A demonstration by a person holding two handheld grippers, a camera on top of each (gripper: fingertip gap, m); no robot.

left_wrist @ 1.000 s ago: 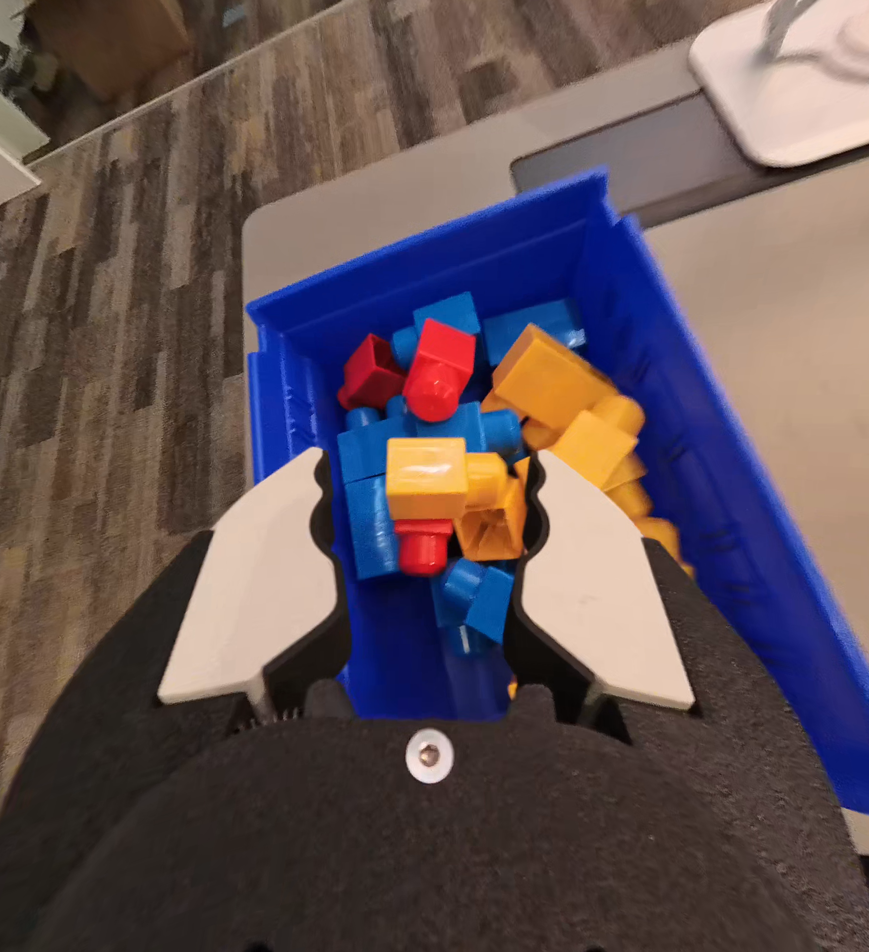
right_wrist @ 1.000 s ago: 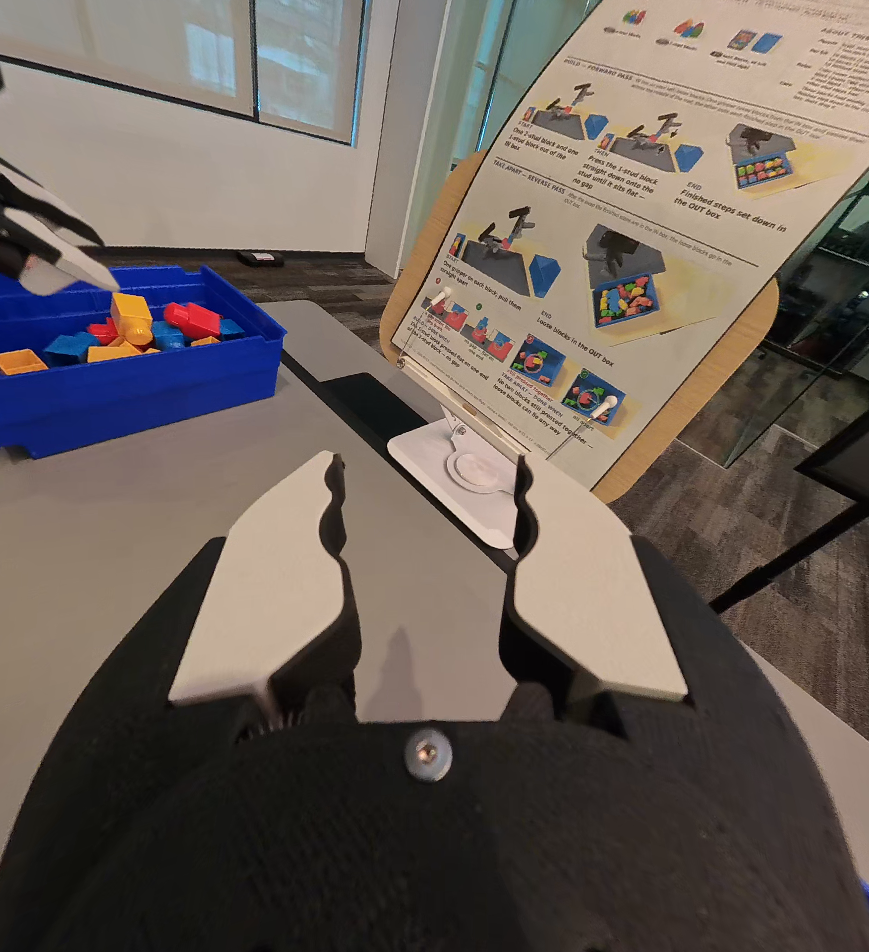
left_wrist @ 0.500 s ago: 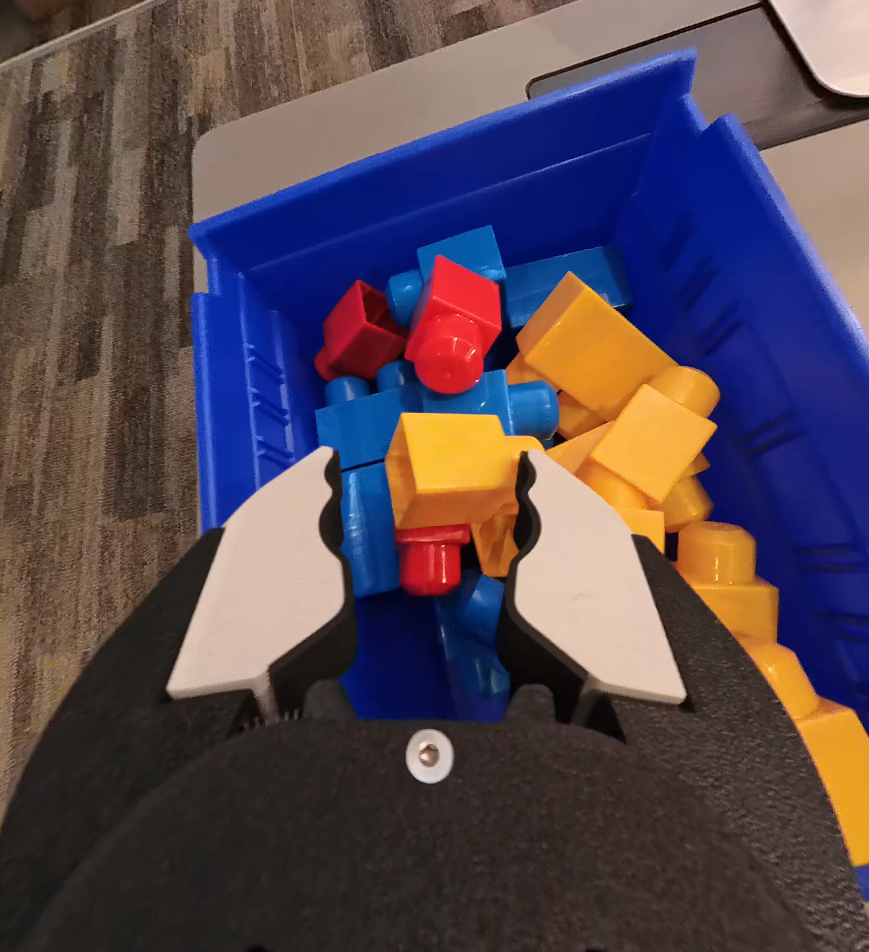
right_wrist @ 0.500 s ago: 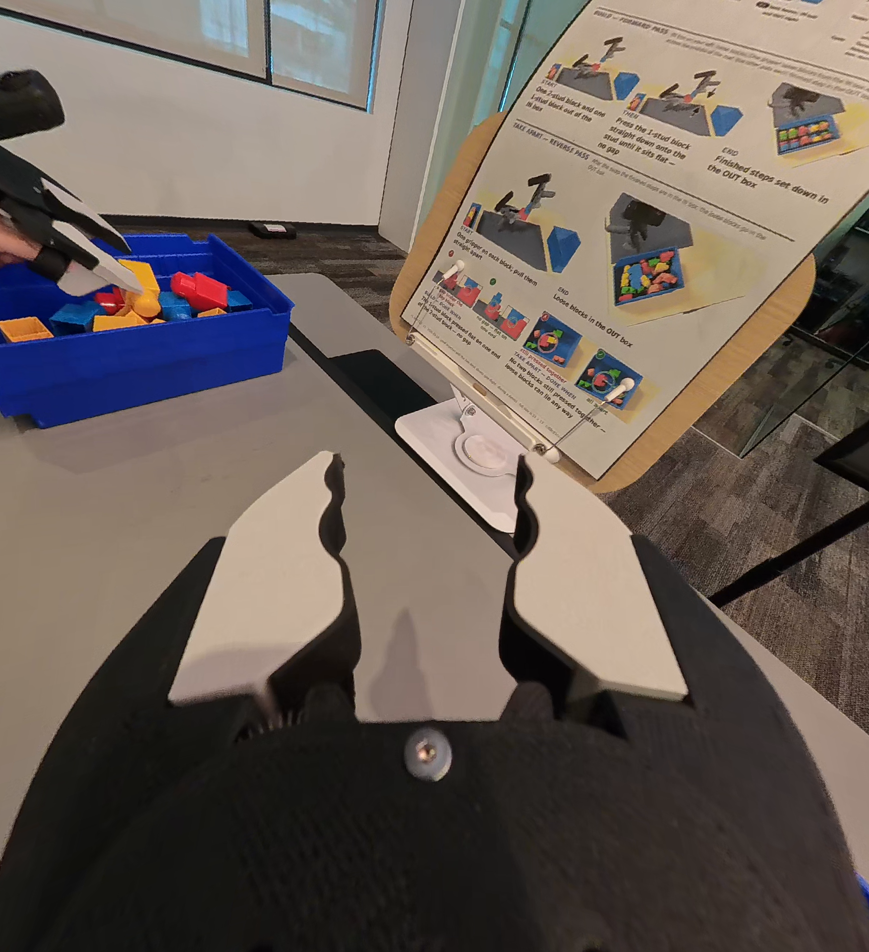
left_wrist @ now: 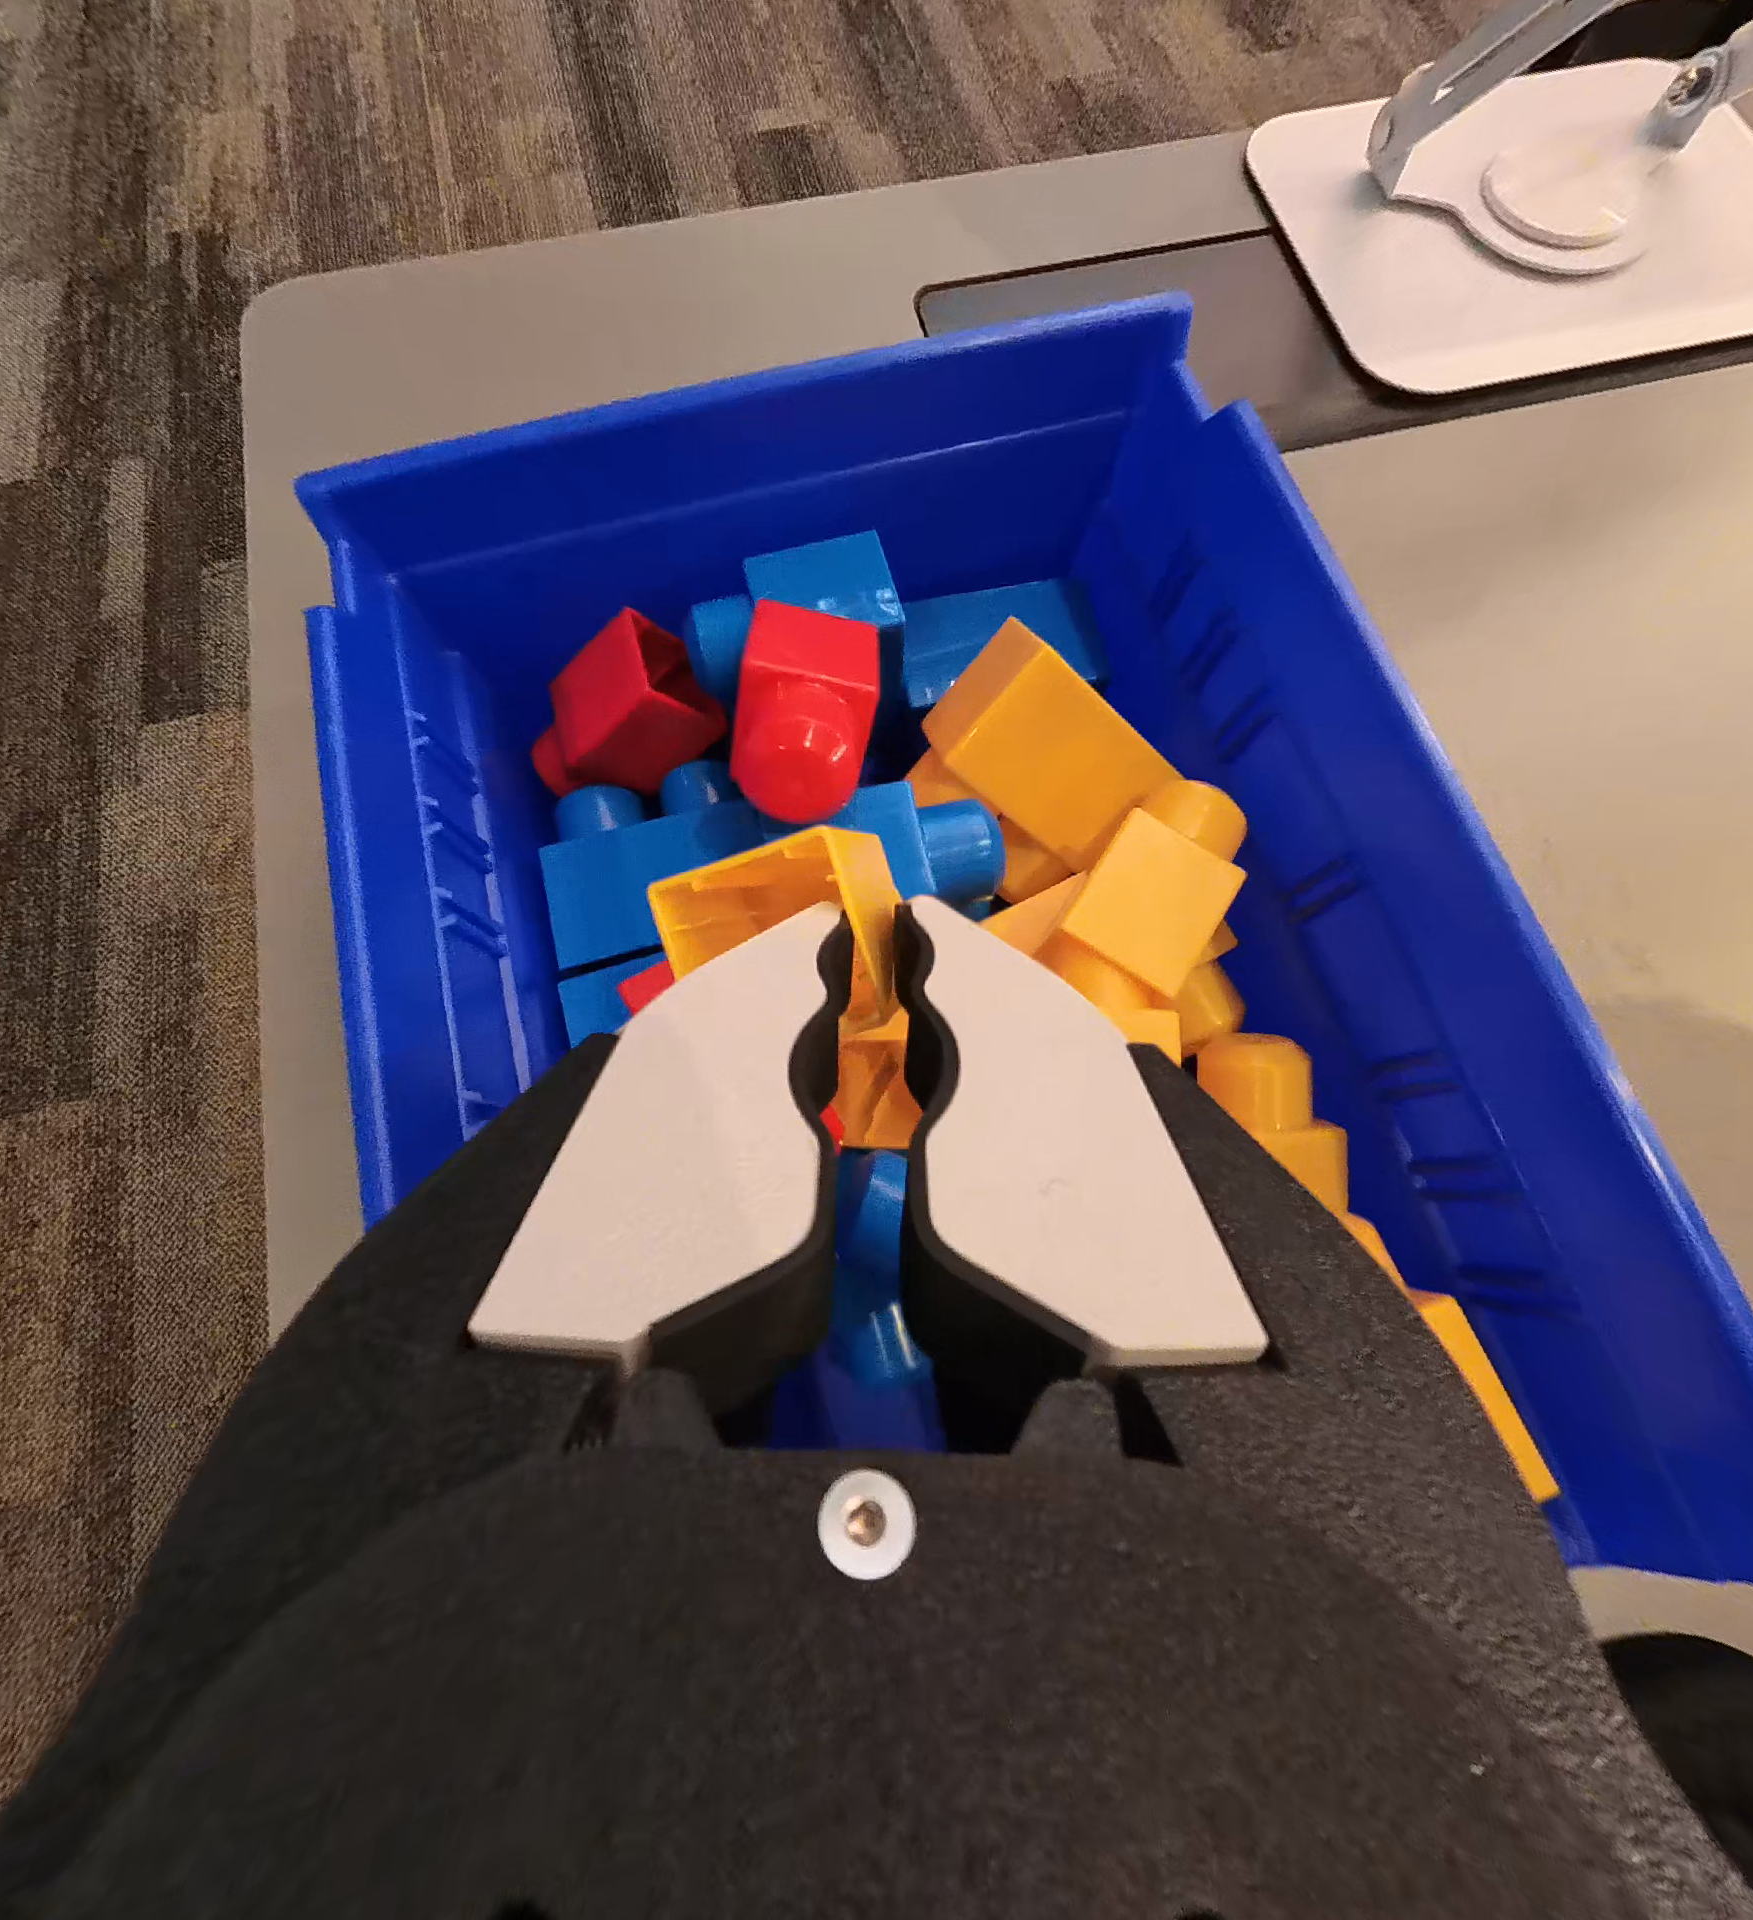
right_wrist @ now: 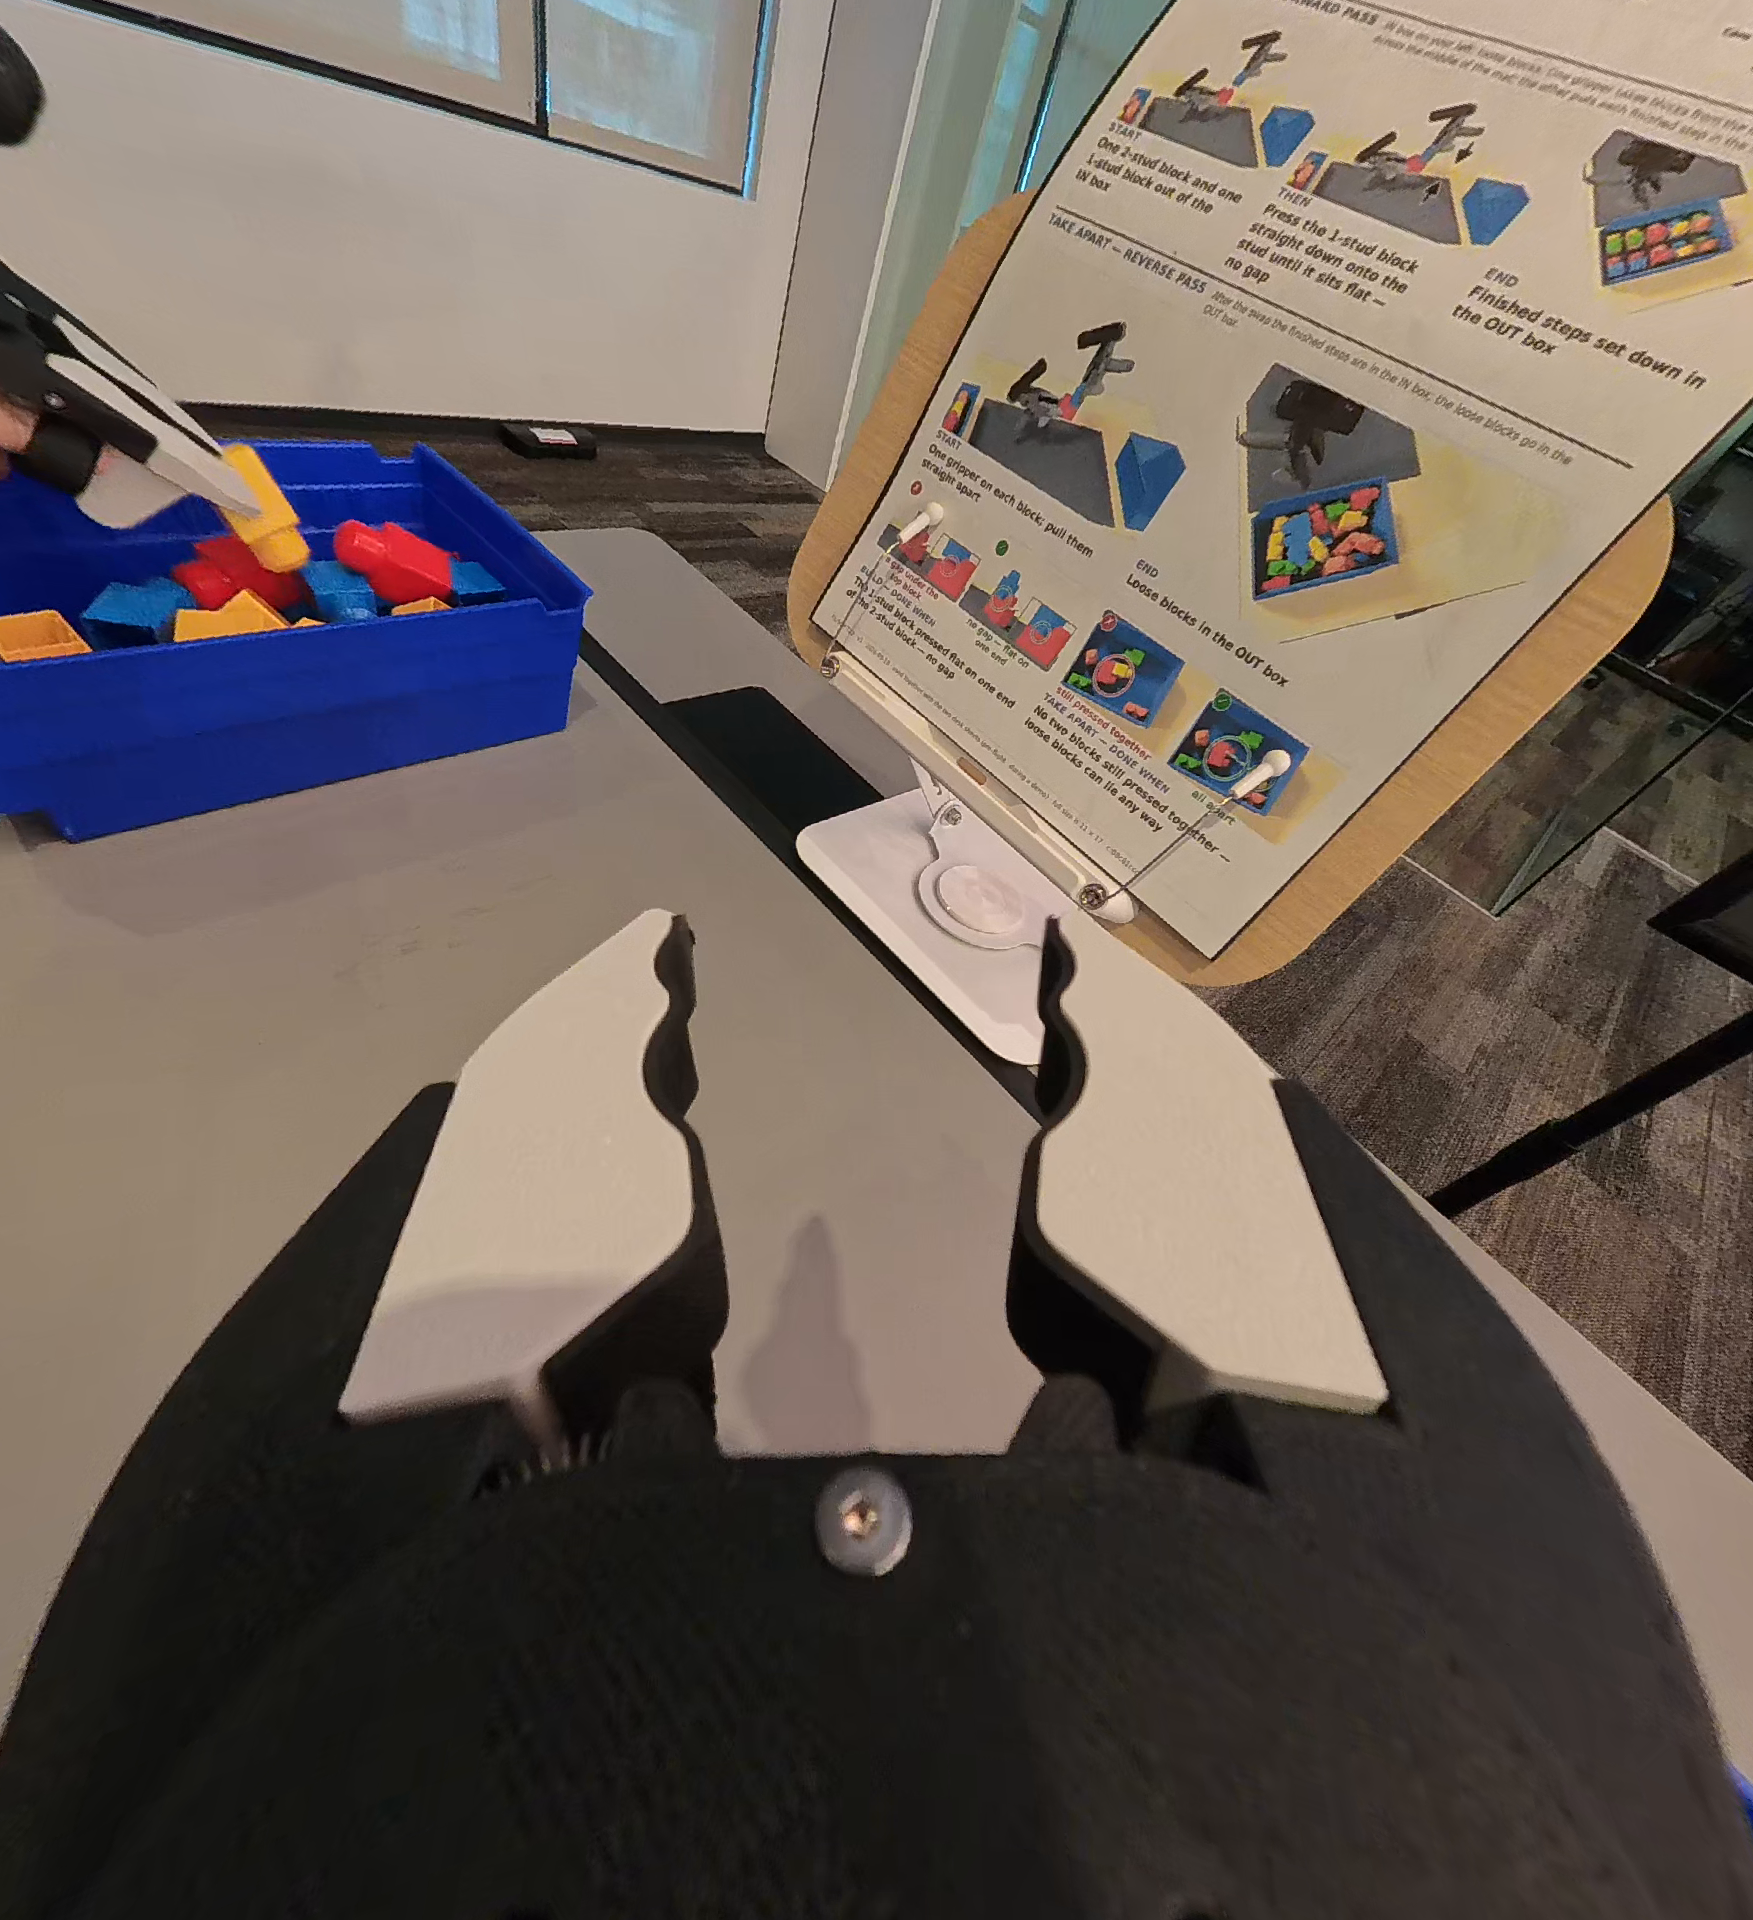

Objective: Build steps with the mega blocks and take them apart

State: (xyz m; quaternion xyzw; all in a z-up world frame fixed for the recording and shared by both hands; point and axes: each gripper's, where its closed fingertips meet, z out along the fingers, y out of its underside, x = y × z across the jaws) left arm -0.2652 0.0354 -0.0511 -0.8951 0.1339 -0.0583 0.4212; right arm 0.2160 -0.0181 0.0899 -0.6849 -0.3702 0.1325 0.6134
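Left gripper point(left_wrist: 874, 914) pinches thin wall of yellow block point(left_wrist: 747, 902), lifted just above pile in blue bin point(left_wrist: 1267, 582). Grip looks shallow: you lift straight, slowly, no twisting. Right gripper point(right_wrist: 861, 992) spread, empty, over grey table point(right_wrist: 228, 1039); keep it ready.

The left gripper point(left_wrist: 874, 914) has closed on a yellow block point(left_wrist: 758, 902) — lifted above the blue bin point(left_wrist: 643, 499).
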